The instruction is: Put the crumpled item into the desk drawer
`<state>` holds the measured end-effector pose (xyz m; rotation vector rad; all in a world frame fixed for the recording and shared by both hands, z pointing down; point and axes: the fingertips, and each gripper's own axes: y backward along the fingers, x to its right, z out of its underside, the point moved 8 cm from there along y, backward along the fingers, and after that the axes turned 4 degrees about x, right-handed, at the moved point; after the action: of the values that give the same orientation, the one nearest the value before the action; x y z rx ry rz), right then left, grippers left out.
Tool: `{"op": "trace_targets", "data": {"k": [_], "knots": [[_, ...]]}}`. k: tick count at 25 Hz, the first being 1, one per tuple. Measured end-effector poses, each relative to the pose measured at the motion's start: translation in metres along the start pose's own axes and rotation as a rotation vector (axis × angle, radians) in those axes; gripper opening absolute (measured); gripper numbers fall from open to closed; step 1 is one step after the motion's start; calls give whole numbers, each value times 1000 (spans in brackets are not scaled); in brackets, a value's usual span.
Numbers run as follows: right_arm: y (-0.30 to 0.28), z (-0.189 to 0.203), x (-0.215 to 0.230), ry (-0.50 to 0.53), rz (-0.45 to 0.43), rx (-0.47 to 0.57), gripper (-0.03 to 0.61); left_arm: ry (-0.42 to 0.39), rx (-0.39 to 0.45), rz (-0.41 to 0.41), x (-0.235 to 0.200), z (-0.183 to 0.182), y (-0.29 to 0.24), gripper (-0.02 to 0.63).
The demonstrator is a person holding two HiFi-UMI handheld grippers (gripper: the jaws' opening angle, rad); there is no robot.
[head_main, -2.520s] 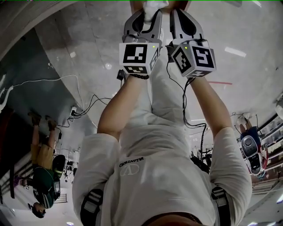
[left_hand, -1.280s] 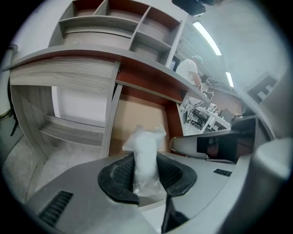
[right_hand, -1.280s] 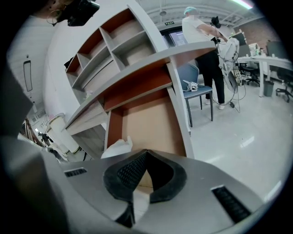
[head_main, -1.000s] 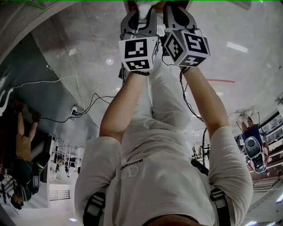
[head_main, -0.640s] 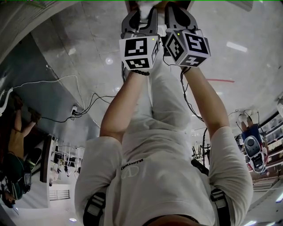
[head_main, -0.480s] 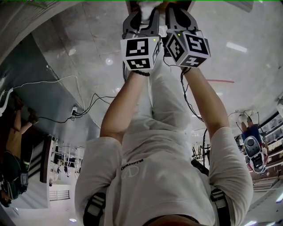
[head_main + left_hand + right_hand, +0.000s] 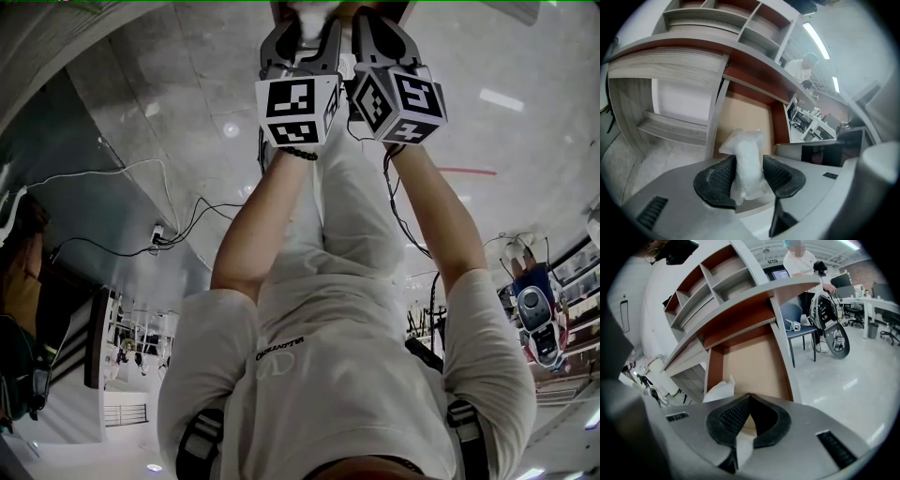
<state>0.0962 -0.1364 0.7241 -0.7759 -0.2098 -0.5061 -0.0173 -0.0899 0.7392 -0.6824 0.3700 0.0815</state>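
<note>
The crumpled white item stands upright between the pads of my left gripper, whose jaws are opening; the pads sit beside it without squeezing. Under it lies the open desk drawer, tan-bottomed with red-brown walls. In the right gripper view the same item shows at the drawer's near left corner. My right gripper is shut with nothing in it, close beside the left one. In the head view both grippers are held together at the top edge, tips cut off.
Above the drawer runs the grey desk top with open shelves. A side shelf sits left of the drawer. To the right stand a chair and a wheeled device. Cables trail over the floor.
The left gripper's jaws have spread apart around the white item. Both grippers have stayed close together at the drawer, barely shifting.
</note>
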Motion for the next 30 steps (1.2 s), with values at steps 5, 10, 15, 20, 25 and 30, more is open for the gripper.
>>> {"op": "trace_targets", "data": {"k": [5,10,15,20,25,30], "knots": [[3,0,2,2,-2,1,-2,0,-3,14,4,0,-2,201],[9,4,4,-6,4,5,-2,8,0,22,7,3,1,201],[10,6,3,-5,4,5,-2,5,19,32,5,2,2,201],[12,9,4,-11,9,7,-2,-12,48,38,7,-1,4,199],[17,6,2,-11,11,14,-2,-17,72,24,8,-8,10,123],[18,7,0,-2,12,13,-2,-23,85,7,3,-11,13,41]]}}
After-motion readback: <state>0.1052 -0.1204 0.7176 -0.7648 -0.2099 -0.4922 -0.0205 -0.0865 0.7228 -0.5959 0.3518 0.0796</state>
